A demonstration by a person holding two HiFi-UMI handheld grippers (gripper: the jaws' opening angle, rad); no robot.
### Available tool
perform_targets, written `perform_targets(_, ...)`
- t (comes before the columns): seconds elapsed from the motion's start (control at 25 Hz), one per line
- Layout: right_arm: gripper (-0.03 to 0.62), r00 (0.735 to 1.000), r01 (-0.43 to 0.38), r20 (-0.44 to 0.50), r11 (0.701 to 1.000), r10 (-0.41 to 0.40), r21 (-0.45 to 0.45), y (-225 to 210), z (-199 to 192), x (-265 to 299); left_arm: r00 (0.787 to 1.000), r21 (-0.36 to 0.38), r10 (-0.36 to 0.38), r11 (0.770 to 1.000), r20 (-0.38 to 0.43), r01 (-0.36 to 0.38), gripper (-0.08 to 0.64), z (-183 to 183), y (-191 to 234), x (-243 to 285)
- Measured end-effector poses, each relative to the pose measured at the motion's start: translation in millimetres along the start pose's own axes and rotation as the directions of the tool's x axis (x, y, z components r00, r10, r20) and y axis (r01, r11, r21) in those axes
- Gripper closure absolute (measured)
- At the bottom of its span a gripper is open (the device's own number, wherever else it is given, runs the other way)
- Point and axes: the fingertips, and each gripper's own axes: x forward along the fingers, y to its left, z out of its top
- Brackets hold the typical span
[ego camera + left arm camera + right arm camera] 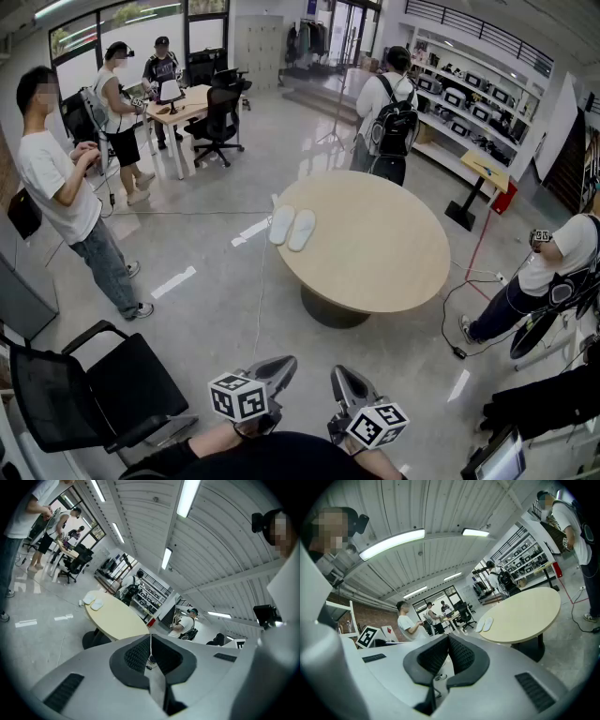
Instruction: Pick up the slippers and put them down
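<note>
Two white slippers [292,228] lie side by side near the left edge of a round beige table [375,248]. They also show small and far off in the left gripper view as white slippers [93,602] and in the right gripper view as slippers [484,624]. My left gripper [281,365] and right gripper [339,375] hang low at the bottom of the head view, well short of the table. Both are shut with nothing between the jaws. In its own view the left gripper [150,646] has its pads pressed together, and so does the right gripper [448,649].
A black office chair [89,389] stands at the lower left. Several people stand around: one [66,192] at the left, one with a backpack [392,117] behind the table, one [548,272] at the right. A cable [469,309] runs over the floor right of the table.
</note>
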Motion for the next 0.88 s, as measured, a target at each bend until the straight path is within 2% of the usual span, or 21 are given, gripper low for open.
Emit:
perform_targets(0.52, 0.577, 1.0, 0.006, -0.017, 1.0, -0.006, -0.021, 40, -13, 74, 1.0, -0.055, 0.006, 0.998, 0.014, -0.005, 0.537, 40, 70, -33)
perform_targets(0.72, 0.577, 1.0, -0.002, -0.021, 0.999, 0.001, -0.045, 53, -13, 107, 1.0, -0.052, 0.009, 0.999, 0.025, -0.008, 0.537, 61, 96, -38)
perform_targets(0.88, 0.577, 1.0, 0.005, -0.029, 1.0, -0.005, -0.011, 58, -24, 137, 0.999, -0.072, 0.036, 0.997, 0.015, -0.035, 0.537, 71, 130, -48)
